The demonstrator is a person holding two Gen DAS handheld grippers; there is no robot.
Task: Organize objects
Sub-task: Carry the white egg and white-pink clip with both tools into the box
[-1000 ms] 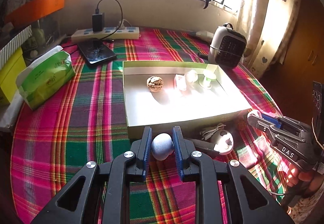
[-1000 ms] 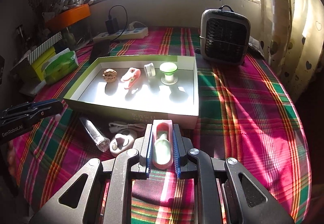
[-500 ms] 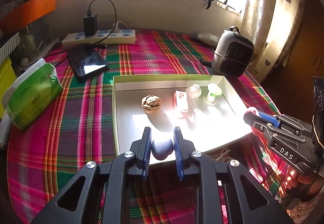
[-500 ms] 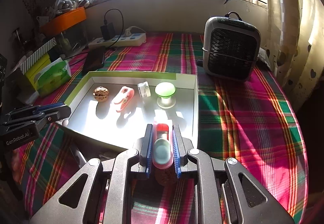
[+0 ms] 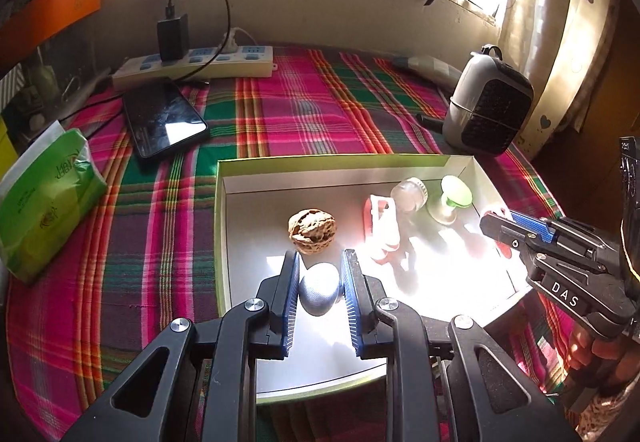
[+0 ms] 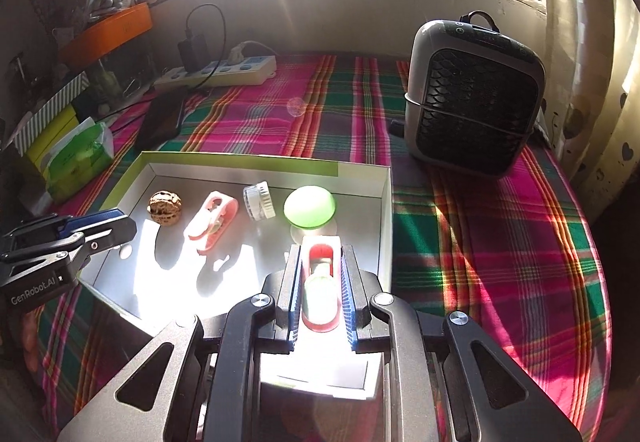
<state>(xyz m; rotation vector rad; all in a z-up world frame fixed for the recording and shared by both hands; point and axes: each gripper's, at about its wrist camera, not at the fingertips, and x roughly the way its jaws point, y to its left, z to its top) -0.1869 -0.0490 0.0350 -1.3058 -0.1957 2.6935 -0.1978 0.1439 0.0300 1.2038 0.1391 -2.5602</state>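
Left gripper: poised over the near-left part of the tray; fingers spread a little wider than the grey-blue egg-shaped object between them; slight gap on the right side, contact on the left not certain; seen from the right wrist view at the tray's left edge
Grey-blue egg-shaped object: inside the tray, just in front of the walnut; whether resting on the floor or pinched cannot be told
Right gripper: above the tray's near-right corner; fingers pinching a pink clip with a pale green inner piece; side view from the left camera
Tray: shallow white box with green rim, on the plaid tablecloth; strong sunlight across its floor
Walnut: towards the left of the tray's floor, apart from the wall
Second pink clip: lying flat, just right of the walnut
Small clear jar: on its side, between that clip and the green mushroom-shaped piece
Mushroom piece: upright, near the tray's back right corner
Around the tray: dark phone and power strip behind left; green tissue pack at far left; small heater behind right
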